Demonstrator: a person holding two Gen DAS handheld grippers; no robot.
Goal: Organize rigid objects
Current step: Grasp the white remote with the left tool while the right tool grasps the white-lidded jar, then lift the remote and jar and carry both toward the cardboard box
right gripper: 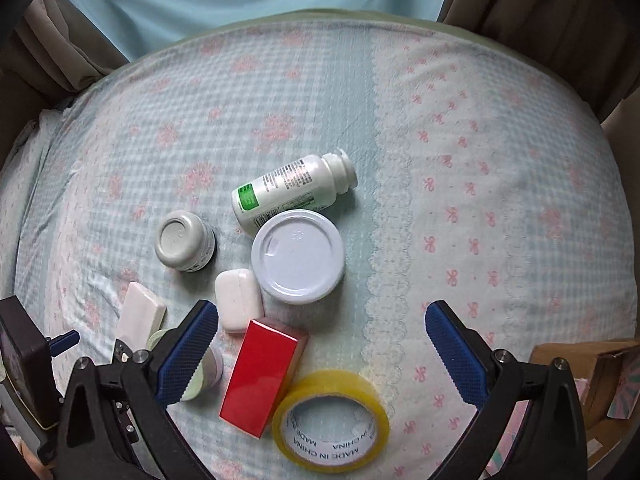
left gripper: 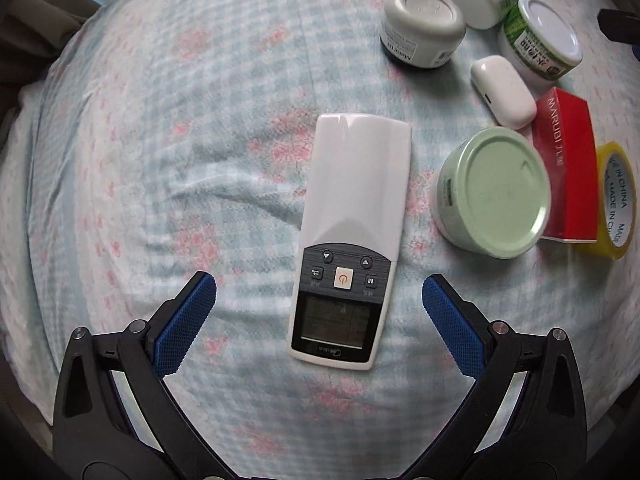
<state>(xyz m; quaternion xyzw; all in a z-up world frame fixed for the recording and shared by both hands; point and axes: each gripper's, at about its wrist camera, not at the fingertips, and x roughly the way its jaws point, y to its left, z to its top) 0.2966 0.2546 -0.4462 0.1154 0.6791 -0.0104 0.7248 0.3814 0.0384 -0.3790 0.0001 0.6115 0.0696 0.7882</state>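
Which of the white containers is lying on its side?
The tall white bottle with the green label patch lies on its side; the grey-capped jar and the wide white-lidded jar stand upright.

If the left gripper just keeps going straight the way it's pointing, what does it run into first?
Most likely the white remote, which lies lengthwise between the open left gripper's fingers, screen end nearest. Height above the bedspread is hard to judge, so it might pass over.

Left gripper (left gripper: 319,288) with blue-padded jaws spread wide over a checked blue bedsheet (left gripper: 160,120), long white remote control (left gripper: 350,236) lying between and ahead of them untouched, pale green round tin (left gripper: 496,192), red rectangular box (left gripper: 568,168) and yellow tape roll (left gripper: 618,204) ahead to its right, white jars (left gripper: 424,26) farther off.
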